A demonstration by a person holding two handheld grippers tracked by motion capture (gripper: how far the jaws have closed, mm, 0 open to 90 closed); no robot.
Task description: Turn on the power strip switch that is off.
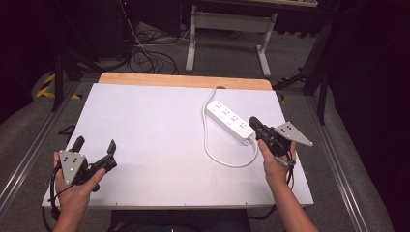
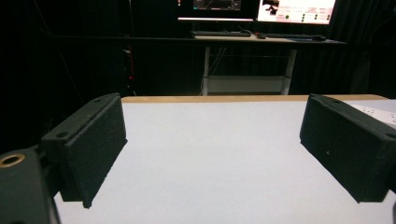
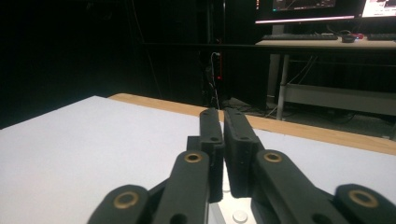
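Observation:
A white power strip (image 1: 228,121) lies slanted on the right half of the white table top (image 1: 154,130). Its white cable (image 1: 218,157) loops toward the front and runs back to the far edge. My right gripper (image 1: 253,122) is shut with nothing between its jaws, and its tips hover over the strip's near end. In the right gripper view the closed jaws (image 3: 223,117) point across the table, with the strip (image 3: 233,207) just beneath them. My left gripper (image 1: 95,144) is open, low over the front left of the table. Its jaws (image 2: 215,135) stand wide apart over bare white surface, with the strip (image 2: 376,108) at the far right.
A wooden strip (image 1: 186,80) borders the table's far edge. Beyond it stand a desk frame (image 1: 229,36) and tangled floor cables (image 1: 145,53). Metal rails (image 1: 29,150) run along both sides of the table. Monitors and a keyboard (image 2: 224,33) sit on the far desk.

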